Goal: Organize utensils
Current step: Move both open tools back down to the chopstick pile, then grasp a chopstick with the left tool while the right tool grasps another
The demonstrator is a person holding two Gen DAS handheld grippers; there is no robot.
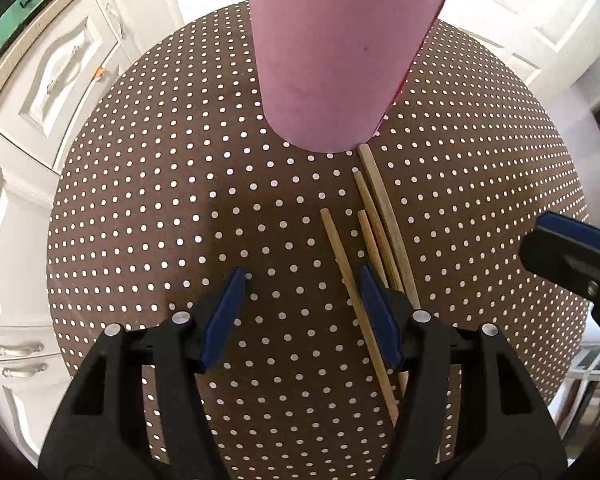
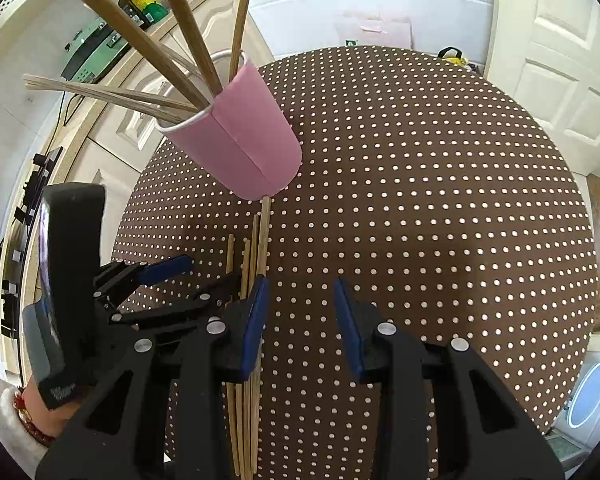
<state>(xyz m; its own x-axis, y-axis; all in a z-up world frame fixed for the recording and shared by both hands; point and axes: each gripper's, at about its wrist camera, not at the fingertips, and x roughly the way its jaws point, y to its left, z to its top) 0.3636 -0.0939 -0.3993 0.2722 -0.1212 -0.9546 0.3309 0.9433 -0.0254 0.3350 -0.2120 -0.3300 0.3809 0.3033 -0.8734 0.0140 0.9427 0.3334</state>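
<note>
A pink paper cup (image 2: 240, 136) stands upright on the round desk (image 2: 440, 200), which is covered in brown cloth with white dots. Several wooden chopsticks (image 2: 132, 32) already stand in the cup, fanning out over its white rim toward the cabinets.

Four loose chopsticks (image 1: 374, 236) lie flat on the desk just in front of the cup, roughly parallel. The far end of the longest one reaches the cup's base; whether it touches cannot be told. In the right wrist view the same bundle (image 2: 256, 248) runs from the cup's base toward the camera, passing under the gripper's left-hand finger.

Left gripper (image 1: 302, 282): fingers spread wide, nothing between them. It hovers low over the desk with its right finger (image 1: 376, 300) above the loose chopsticks; contact not confirmed. Seen from the right wrist camera, the left gripper (image 2: 184, 276) sits to the left, just beside the bundle, held by a hand with a white cuff and red bead bracelet.

Right gripper (image 2: 300, 284): fingers also parted wide and holding nothing, over bare cloth to the right of the bundle. Its blue-padded tip (image 1: 556, 226) shows at the right edge of the left wrist view, well apart from the chopsticks.

White cabinets (image 1: 60, 80) stand beyond the desk.
</note>
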